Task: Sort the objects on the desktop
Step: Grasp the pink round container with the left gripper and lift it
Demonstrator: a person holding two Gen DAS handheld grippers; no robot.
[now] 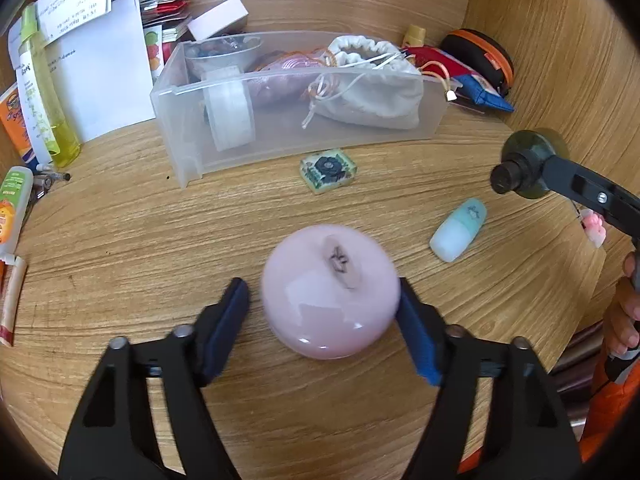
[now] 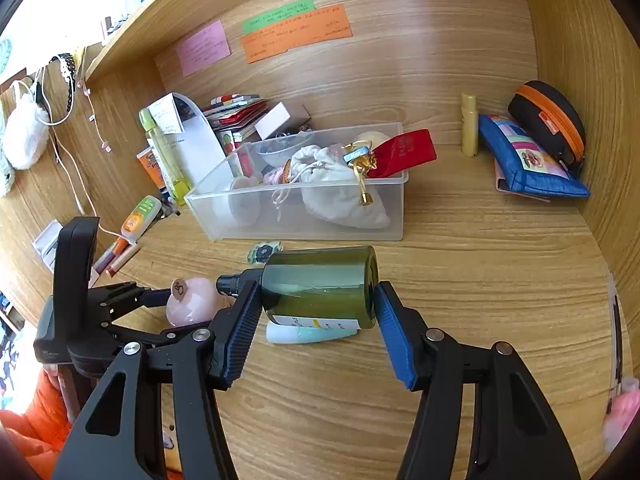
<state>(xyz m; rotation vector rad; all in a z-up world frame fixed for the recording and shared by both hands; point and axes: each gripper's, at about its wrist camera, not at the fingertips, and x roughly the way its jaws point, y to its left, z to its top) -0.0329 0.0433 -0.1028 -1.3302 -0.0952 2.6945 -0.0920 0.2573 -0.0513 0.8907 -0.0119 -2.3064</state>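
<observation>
My left gripper [image 1: 324, 312] is open around a pink apple-shaped jar [image 1: 331, 291] on the wooden desk; the right pad touches its side, the left pad stands a little off. The jar and left gripper [image 2: 160, 312] also show in the right wrist view, the jar [image 2: 191, 300] at lower left. My right gripper [image 2: 316, 316] is shut on a dark green bottle [image 2: 320, 286], held sideways above the desk with its black cap to the left. The bottle [image 1: 528, 164] also shows in the left wrist view. A mint-and-white tube [image 1: 459, 229] lies under the bottle.
A clear plastic bin [image 1: 280, 136] holds a white drawstring bag [image 1: 372, 84], a tape roll and pouches. A small square floral tile [image 1: 328, 169] lies in front of it. Bottles, tubes and papers [image 1: 80, 60] crowd the left; a blue pouch [image 2: 528, 160] and black-orange case [image 2: 548, 124] sit at right.
</observation>
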